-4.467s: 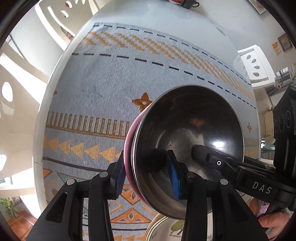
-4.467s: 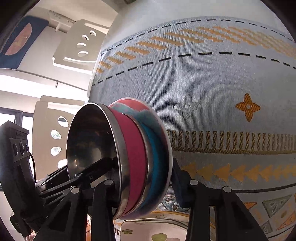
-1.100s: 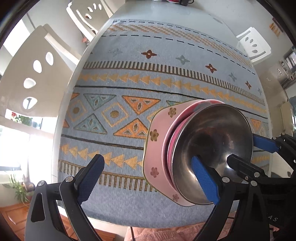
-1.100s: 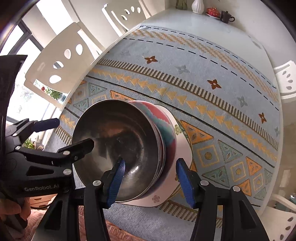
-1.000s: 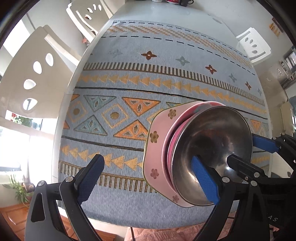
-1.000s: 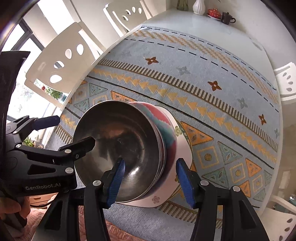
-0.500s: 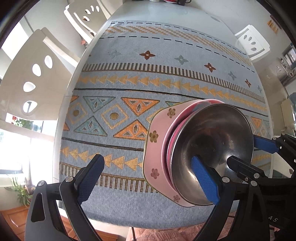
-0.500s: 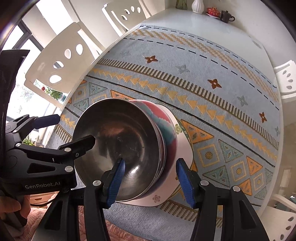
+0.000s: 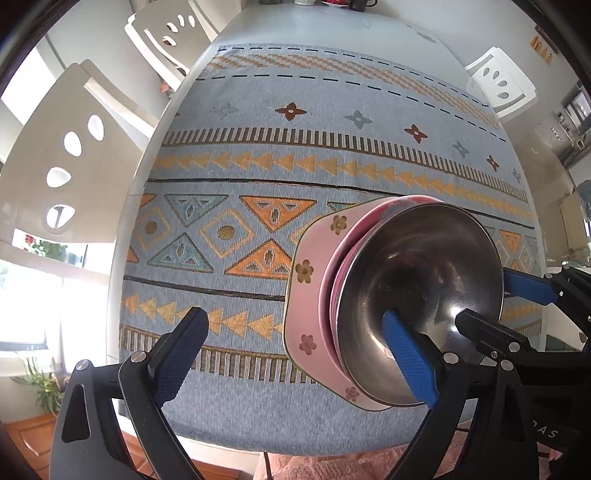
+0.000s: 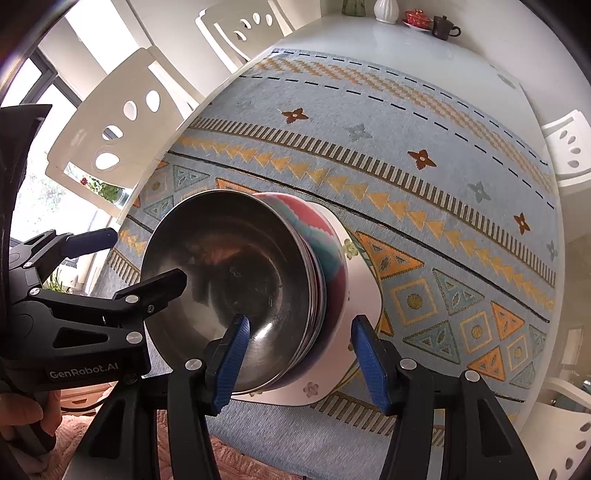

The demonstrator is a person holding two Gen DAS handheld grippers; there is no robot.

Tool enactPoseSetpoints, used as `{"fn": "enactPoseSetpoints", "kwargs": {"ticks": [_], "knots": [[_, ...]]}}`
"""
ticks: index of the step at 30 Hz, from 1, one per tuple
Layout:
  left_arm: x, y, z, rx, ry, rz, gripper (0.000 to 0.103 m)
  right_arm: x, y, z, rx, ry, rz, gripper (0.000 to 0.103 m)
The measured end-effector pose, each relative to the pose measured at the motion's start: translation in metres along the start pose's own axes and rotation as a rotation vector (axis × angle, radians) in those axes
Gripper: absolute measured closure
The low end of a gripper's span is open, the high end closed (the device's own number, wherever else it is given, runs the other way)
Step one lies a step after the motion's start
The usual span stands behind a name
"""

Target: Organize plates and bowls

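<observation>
Woven blue cloth (image 9: 295, 155) with orange triangles and small flower motifs covers most of the white table (image 10: 388, 40), and white chairs (image 9: 62, 147) with oval cut-outs stand along its edges. Near the table's front edge sits the stack: a pale pink square plate (image 9: 310, 280) with little flowers at the bottom, a red-and-teal patterned bowl (image 10: 325, 243) on it, and a steel bowl (image 9: 424, 280) nested on top, its dark inside facing the cameras.

Both grippers stand spread wide at the stack. On the left gripper (image 9: 295, 354) one blue-padded finger reaches inside the steel bowl while the other hangs over bare cloth, well clear of the plate. On the right gripper (image 10: 301, 360) one pad lies inside the steel bowl's rim and the other just outside the plate's edge; neither clamps the stack.

A cup (image 10: 445, 31), red dish and white vase stand at the table's far edge.
</observation>
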State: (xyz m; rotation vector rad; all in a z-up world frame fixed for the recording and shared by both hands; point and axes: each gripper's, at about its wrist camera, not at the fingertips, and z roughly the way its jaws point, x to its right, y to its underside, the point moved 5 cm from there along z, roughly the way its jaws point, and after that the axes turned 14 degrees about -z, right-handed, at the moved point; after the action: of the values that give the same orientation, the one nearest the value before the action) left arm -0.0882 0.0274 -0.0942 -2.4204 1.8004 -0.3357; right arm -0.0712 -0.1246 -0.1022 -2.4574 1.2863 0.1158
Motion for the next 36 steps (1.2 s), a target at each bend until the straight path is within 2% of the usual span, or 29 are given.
{"fn": "enactPoseSetpoints", "kwargs": {"ticks": [8, 36], "knots": [[-0.0006, 0.0004, -0.0017, 0.015, -0.018, 0.006, 0.008, 0.0001, 0.0005, -0.0017, 0.002, 0.005, -0.003, 0.047], [0.0002, -0.0016, -0.0008, 0.008, 0.004, 0.01, 0.008, -0.0017, 0.0012, 0.0008, -0.015, 0.003, 0.003, 0.047]]}}
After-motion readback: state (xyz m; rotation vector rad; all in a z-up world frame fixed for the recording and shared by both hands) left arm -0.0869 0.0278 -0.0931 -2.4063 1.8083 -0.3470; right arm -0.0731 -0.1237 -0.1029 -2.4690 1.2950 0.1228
